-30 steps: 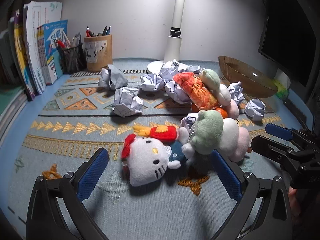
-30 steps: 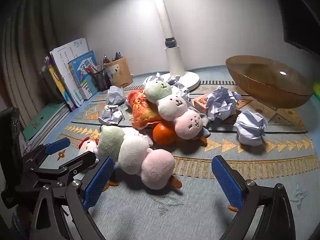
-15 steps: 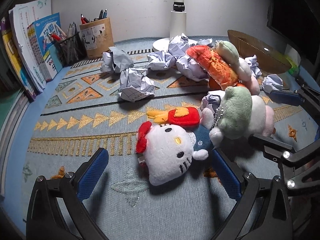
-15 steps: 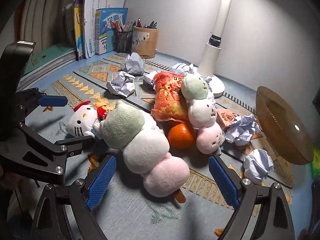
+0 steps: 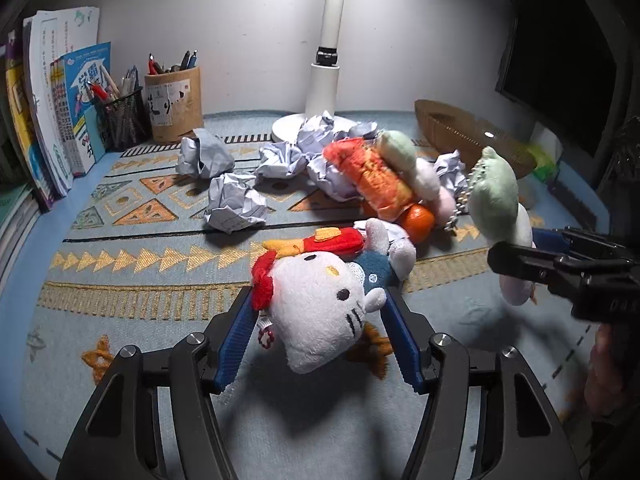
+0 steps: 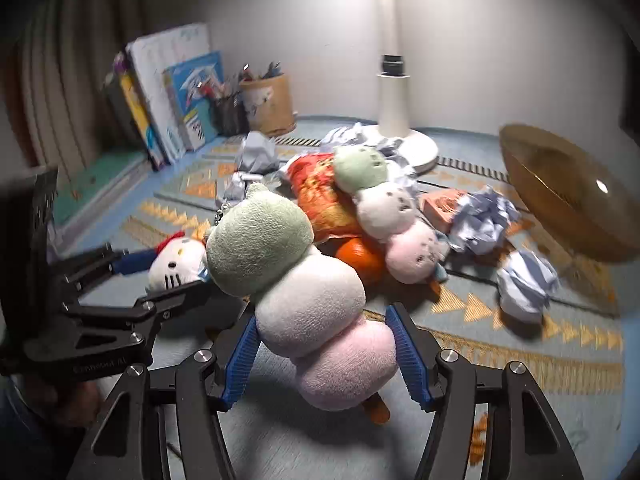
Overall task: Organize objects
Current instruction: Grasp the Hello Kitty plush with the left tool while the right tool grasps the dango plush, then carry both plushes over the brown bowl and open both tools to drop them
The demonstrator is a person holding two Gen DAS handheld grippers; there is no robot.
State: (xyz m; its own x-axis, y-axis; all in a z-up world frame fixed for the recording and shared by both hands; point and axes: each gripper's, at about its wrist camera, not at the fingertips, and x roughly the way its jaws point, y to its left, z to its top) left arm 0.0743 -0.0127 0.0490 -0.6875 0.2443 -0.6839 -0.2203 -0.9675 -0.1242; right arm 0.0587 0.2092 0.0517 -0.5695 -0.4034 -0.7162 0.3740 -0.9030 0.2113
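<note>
My left gripper clamps the cat plush; my right gripper clamps the dango plush, its long axis toward eleven o'clock.

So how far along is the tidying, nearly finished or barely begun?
Barely begun, it seems. Nothing looks sorted yet: the wooden bowl shows nothing inside. In hand: the left hand-held gripper grips the Hello Kitty plush, and the right hand-held gripper grips a dango plush. Left on the mat: crumpled paper balls, an orange, a snack bag and a second dango plush.
</note>
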